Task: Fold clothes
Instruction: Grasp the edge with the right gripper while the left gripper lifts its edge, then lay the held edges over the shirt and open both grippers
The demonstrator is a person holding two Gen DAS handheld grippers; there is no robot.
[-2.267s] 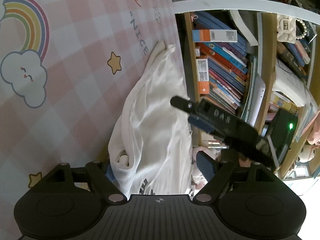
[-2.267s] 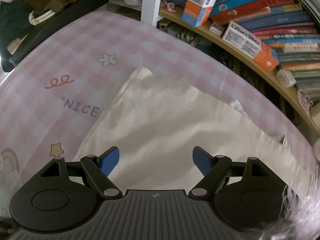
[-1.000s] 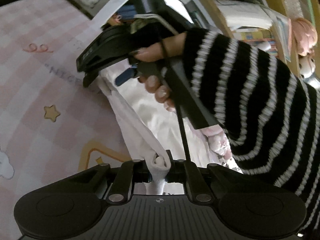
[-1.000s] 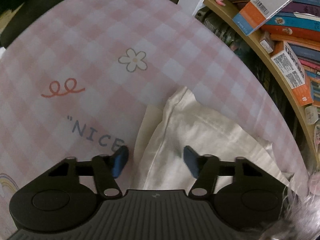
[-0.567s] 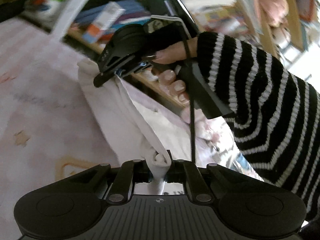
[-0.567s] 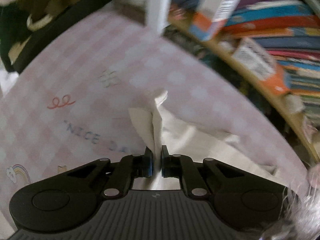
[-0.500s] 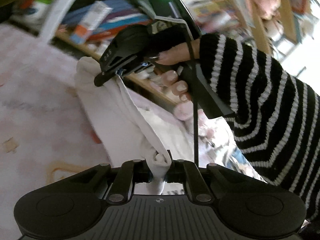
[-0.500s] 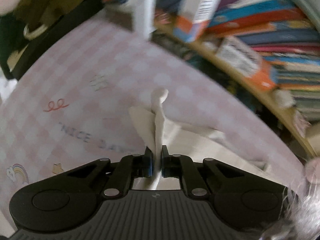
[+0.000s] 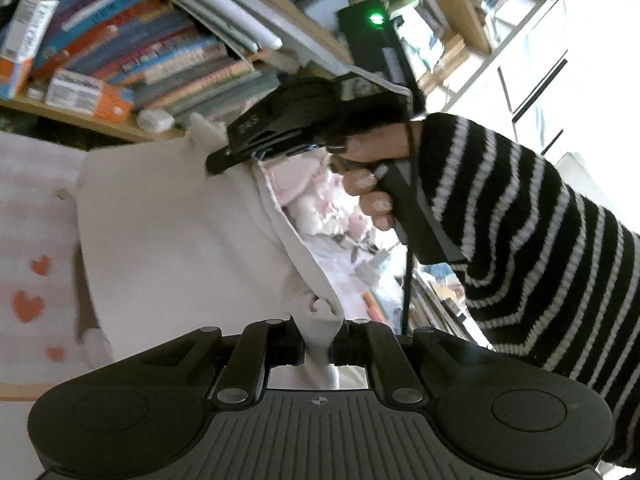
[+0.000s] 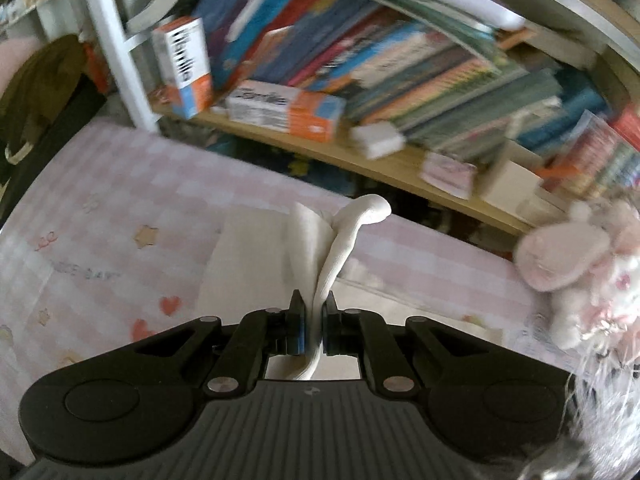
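Left gripper (image 9: pixel 318 346) is clamped on a bunched edge of the white garment (image 9: pixel 176 216), the cloth squeezed between its two closed fingers at the near bottom of the left wrist view. From there the garment rises as a broad sheet toward the far left, where the right gripper (image 9: pixel 256 152) pinches its upper edge. A hand (image 9: pixel 370 178) in a black sleeve with white stripes (image 9: pixel 520 216) grips that gripper's handle, and a green light (image 9: pixel 375 19) glows on the black box above it.

In the right wrist view the right gripper (image 10: pixel 313 330) is closed on the garment (image 10: pixel 320 248); a twisted strip of cloth stands up from between the fingers and curls over at its top. More of the garment spreads below and to the left, hanging over a pink checked cloth (image 10: pixel 120 208) printed with hearts, stars and lettering too blurred to read. Whether the lower part of the garment touches that cloth I cannot tell.

Beyond it a wooden bookshelf (image 10: pixel 400 160) runs across the far side, packed with leaning books (image 10: pixel 400 60) and two orange and white boxes (image 10: pixel 184 64). A pink and white plush toy (image 10: pixel 576 264) sits at the right edge
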